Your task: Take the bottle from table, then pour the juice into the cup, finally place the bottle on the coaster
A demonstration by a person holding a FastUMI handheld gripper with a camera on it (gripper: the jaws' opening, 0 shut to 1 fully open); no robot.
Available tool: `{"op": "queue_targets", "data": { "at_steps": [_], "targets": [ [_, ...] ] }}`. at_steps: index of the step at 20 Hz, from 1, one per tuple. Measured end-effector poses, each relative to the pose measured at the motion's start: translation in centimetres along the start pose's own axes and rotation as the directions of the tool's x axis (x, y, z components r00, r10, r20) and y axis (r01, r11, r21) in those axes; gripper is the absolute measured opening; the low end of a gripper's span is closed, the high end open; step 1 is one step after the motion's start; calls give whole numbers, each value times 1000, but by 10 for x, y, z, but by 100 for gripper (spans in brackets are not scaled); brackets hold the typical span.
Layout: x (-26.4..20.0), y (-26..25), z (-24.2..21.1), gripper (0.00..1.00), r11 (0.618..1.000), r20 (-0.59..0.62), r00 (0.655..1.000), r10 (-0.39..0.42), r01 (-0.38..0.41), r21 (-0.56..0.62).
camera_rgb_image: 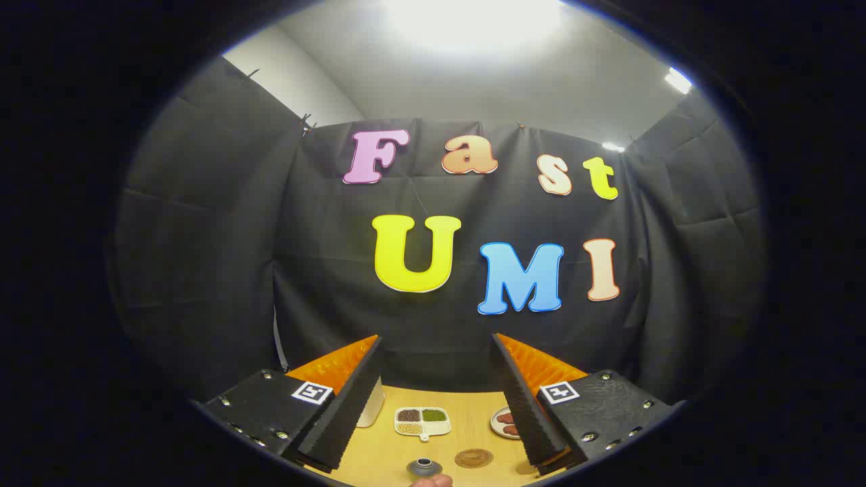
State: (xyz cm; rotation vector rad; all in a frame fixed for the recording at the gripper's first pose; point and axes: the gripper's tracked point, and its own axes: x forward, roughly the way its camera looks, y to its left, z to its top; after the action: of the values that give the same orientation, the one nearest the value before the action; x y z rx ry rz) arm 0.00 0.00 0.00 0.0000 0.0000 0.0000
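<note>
My tongs (436, 399) are spread wide, grasping nothing, high above the worktop (467, 409). Bottle (424, 467) sits just before the coaster (473, 458); I should descend straight, centring its neck between the tongs.

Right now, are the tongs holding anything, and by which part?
Nothing is held. The tongs stand open and raised above the table; the bottle's cap sits low between the fingers, untouched.

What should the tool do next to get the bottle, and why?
Probably tip down and drop toward the bottle. The tool is open and empty, held high and aimed at the booth wall, while the bottle's cap sits low between the fingers on the table, with the coaster just beside it. The fingers need to come level with the bottle's body before closing.
</note>
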Motion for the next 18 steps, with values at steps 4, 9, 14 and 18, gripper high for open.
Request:
{"op": "queue_targets", "data": {
  "at_steps": [4,9,14,18],
  "targets": [
    [9,5,-21,96,999,-4,1000,-24,24,-42],
    [15,7,-40,96,998,-16,999,-37,36,-47],
    [16,6,-50,96,999,-3,999,-46,46,-23],
    [16,10,-75,96,1000,2,1000,-31,31,0]
  ]
}}
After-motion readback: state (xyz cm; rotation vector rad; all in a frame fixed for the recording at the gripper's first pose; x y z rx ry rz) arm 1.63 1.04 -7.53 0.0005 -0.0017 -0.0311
